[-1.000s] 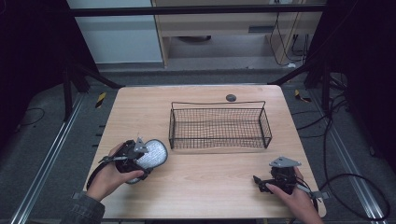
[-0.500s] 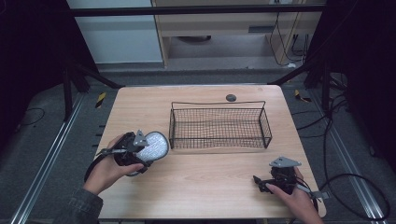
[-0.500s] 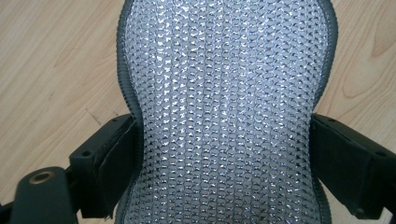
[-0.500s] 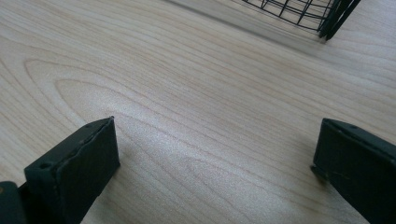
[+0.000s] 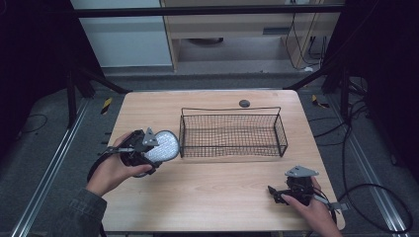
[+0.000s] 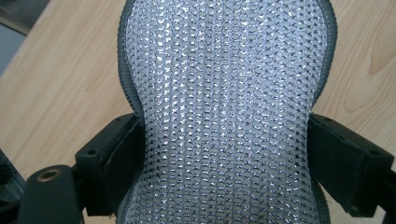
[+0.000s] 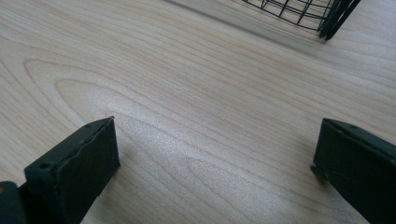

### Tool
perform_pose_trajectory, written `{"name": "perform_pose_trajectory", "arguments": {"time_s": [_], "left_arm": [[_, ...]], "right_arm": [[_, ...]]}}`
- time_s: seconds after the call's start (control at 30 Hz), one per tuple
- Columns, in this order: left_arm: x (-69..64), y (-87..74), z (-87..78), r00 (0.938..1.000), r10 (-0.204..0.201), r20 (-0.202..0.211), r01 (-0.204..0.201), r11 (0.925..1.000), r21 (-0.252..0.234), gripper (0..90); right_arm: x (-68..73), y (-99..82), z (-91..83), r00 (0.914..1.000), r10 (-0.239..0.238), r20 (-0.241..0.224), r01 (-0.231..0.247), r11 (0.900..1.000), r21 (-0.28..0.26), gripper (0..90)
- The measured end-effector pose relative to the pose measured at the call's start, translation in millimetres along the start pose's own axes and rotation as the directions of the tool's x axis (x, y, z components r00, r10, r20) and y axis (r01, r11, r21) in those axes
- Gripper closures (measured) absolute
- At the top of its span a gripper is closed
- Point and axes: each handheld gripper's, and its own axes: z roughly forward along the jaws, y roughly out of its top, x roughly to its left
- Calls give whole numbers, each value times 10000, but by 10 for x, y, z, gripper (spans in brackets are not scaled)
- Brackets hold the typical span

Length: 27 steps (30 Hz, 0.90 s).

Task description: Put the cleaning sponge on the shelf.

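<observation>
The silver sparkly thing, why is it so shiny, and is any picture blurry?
In the left gripper view, light glints off the silver mesh pad, sharp and very close. In the high view the pad is a bright patch, the room around the table dark. In the right gripper view the jaws look slightly soft.
</observation>
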Motion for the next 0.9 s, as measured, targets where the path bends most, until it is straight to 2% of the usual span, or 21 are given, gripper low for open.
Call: {"name": "perform_pose_trajectory", "arguments": {"time_s": [0.27, 0.5, 0.9], "left_arm": [[146, 222, -71, 9993, 332, -174, -334, 9994, -99, 141], [215, 397, -99, 9979, 586, -289, -590, 9982, -130, 146], [280, 738, -8, 9940, 1060, -252, -1064, 9942, -128, 151]], "right_arm": [[0, 0, 0, 10000, -2, -3, 2, 10000, -1, 3], [-1, 0, 0, 10000, -4, -3, 4, 10000, -1, 3], [-1, 1, 1, 10000, -2, -6, 2, 10000, -3, 3]]}}
